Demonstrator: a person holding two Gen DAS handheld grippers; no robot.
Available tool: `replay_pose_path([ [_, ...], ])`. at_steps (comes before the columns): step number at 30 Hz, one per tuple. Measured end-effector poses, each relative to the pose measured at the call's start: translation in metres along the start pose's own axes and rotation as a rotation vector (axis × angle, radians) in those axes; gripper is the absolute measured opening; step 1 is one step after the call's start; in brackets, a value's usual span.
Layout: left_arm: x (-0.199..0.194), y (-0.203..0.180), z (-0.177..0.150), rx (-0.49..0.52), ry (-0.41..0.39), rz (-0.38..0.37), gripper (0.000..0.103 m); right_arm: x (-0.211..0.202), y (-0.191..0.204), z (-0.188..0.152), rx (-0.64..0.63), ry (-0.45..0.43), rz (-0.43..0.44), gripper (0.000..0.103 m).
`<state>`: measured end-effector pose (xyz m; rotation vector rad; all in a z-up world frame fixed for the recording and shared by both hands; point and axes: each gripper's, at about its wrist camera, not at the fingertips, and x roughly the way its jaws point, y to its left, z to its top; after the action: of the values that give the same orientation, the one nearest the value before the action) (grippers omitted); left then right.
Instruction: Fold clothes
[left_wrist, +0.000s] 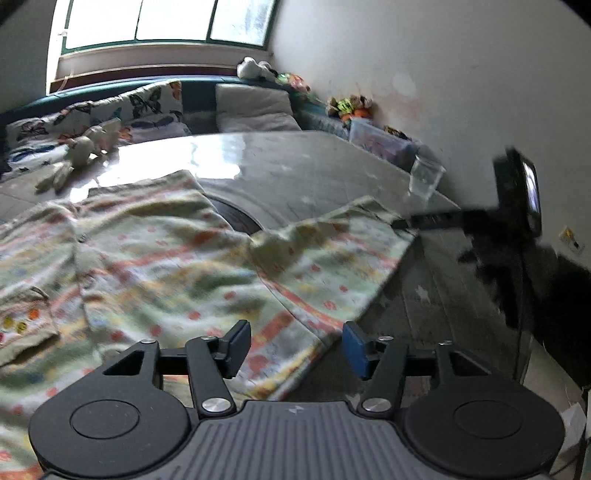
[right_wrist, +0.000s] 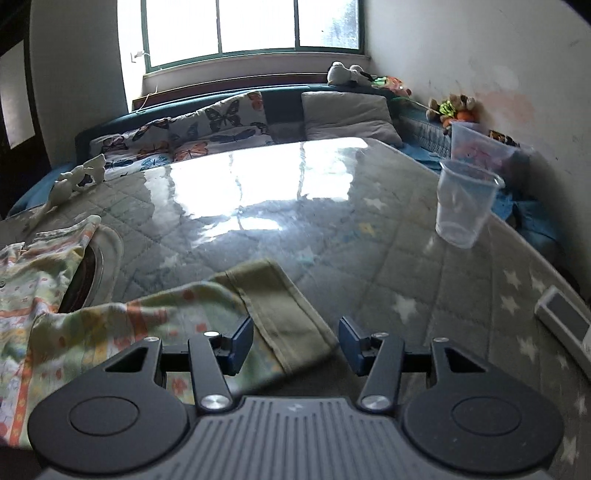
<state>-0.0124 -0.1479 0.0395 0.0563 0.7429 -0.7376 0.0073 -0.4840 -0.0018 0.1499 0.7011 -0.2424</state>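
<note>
Right wrist: sleeve cuff (right_wrist: 284, 314) between gaping right tongs (right_wrist: 296, 343) (left tongs (left_wrist: 291, 349) likewise agape).

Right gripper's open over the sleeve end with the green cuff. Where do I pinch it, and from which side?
Pinch the plain green cuff of the patterned garment, near its free corner. It lies flat on the table, pointing toward the right gripper, whose jaws already straddle it. Come straight down from above and slightly from the right, where nothing crowds the cloth.

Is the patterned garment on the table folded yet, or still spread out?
Mostly spread. The garment lies open across the table, one sleeve stretched sideways. Both grippers, left and right, are open, holding nothing.
</note>
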Motion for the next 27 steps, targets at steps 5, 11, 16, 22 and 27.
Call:
replay_pose_path([
  [5, -0.013, 0.015, 0.006, -0.03, -0.043, 0.064, 0.072, -0.002, -0.001, -0.006, 0.034, -0.018, -0.012, 0.043],
  [11, -0.026, 0.036, 0.006, -0.074, -0.076, 0.14, 0.088, -0.009, 0.0, -0.004, 0.06, -0.028, 0.013, 0.01],
  [16, -0.034, 0.056, -0.004, -0.11, -0.074, 0.211, 0.097, -0.026, 0.016, 0.007, 0.05, -0.066, 0.103, 0.008],
  [22, -0.051, 0.075, -0.021, -0.154, -0.08, 0.268, 0.103, -0.062, 0.065, 0.03, -0.017, -0.118, 0.296, 0.008],
  [27, -0.067, 0.091, -0.035, -0.197, -0.09, 0.31, 0.103, -0.09, 0.122, 0.048, -0.108, -0.144, 0.452, 0.007],
])
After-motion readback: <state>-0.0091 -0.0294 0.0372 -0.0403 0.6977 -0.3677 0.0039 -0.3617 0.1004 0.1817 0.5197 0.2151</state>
